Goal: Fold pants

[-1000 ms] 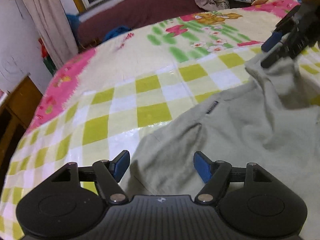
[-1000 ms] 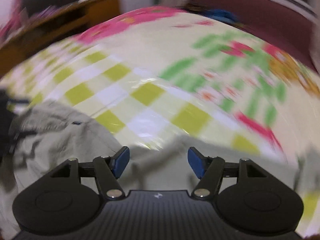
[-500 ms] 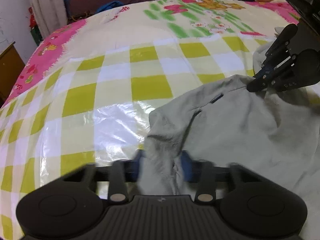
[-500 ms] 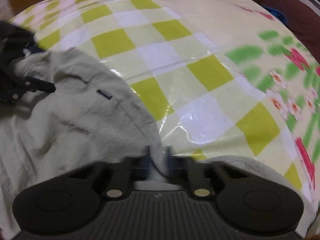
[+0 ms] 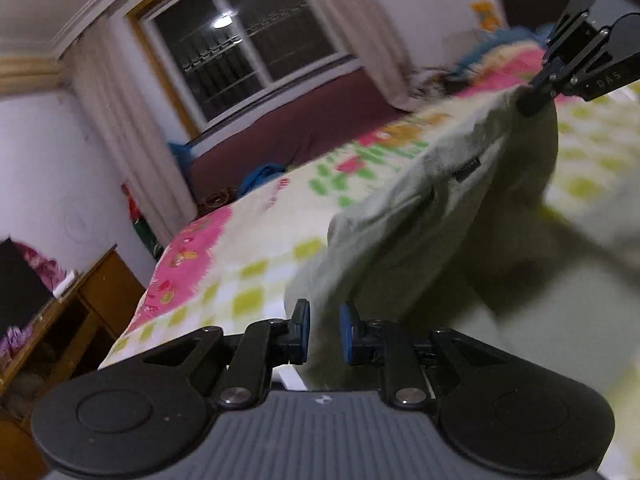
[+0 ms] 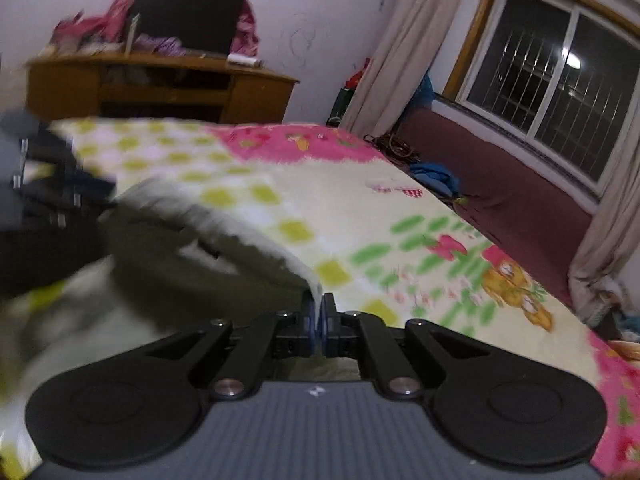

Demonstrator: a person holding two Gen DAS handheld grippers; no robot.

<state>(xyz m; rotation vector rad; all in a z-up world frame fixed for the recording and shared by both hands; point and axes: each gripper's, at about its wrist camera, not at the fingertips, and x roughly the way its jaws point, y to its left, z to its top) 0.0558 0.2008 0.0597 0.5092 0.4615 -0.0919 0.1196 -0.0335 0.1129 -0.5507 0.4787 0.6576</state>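
Note:
Pale grey-green pants (image 5: 420, 232) hang lifted above the flowered, checked bed cover (image 5: 248, 248), stretched between both grippers. My left gripper (image 5: 324, 332) has a bunch of the fabric between its blue pads, and its jaws are closing on it. At the upper right of the left wrist view, my right gripper (image 5: 528, 100) pinches the other end of the pants' edge. In the right wrist view the right gripper (image 6: 319, 328) is shut on a thin fold of the pants (image 6: 192, 256). The left gripper (image 6: 48, 200) shows blurred at the left there.
A wooden desk (image 6: 160, 84) with a dark screen stands beyond the bed's far side. A barred window (image 6: 552, 80) with beige curtains (image 6: 400, 40) and a maroon ledge (image 6: 520, 200) runs along the other side. Blue cloth (image 6: 436, 172) lies by the bed's edge.
Both grippers went from open to shut on the pants' edge. Both then rose and swung, pulling the pants up off the bed; the room's walls have come into view.

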